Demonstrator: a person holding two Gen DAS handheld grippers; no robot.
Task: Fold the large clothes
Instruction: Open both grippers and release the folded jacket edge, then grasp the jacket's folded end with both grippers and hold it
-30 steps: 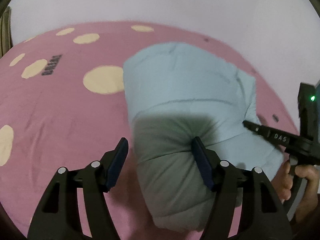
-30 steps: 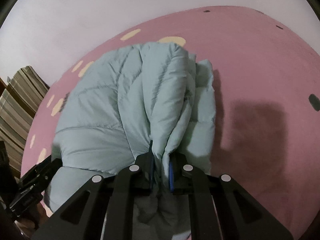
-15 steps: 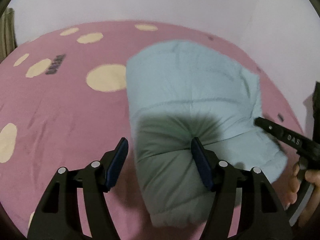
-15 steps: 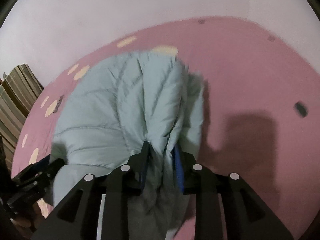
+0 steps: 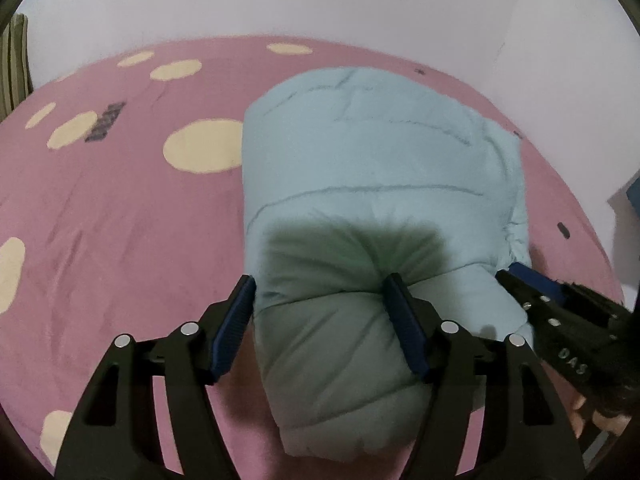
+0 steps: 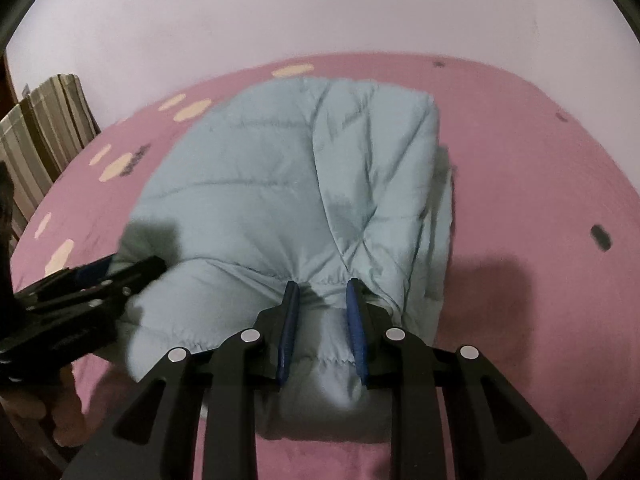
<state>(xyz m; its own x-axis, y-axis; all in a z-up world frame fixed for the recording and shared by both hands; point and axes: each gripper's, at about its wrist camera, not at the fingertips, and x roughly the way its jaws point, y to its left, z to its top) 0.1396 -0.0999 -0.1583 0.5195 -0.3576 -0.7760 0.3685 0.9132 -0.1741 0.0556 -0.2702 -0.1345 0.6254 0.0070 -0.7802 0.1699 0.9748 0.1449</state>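
A puffy light-blue jacket [image 5: 380,160] lies folded into a thick bundle on the pink bedspread [image 5: 120,220]. My left gripper [image 5: 320,284] stands wide over the bundle's near left end. Its right finger digs into the padding and its left finger sits beside the edge, without a squeeze. In the right wrist view the jacket [image 6: 280,184] lies flat, and my right gripper [image 6: 322,285] has its blue pads apart around the gathered hem, not pinching it. Each gripper also shows in the other's view: the right gripper [image 5: 520,280] at the bundle's right end, the left gripper [image 6: 132,266] at its left.
The bedspread [image 6: 540,180] has cream dots and small dark marks, and a pale wall stands behind it. A striped cushion stack [image 6: 44,128] sits past the bed's far left. A person's hand [image 5: 600,428] holds the right gripper's handle at the near edge.
The right gripper's pads have parted from the raised fold they pinched, and that fold now lies flat on the bundle. The right gripper has shifted sideways. The left gripper stays put.
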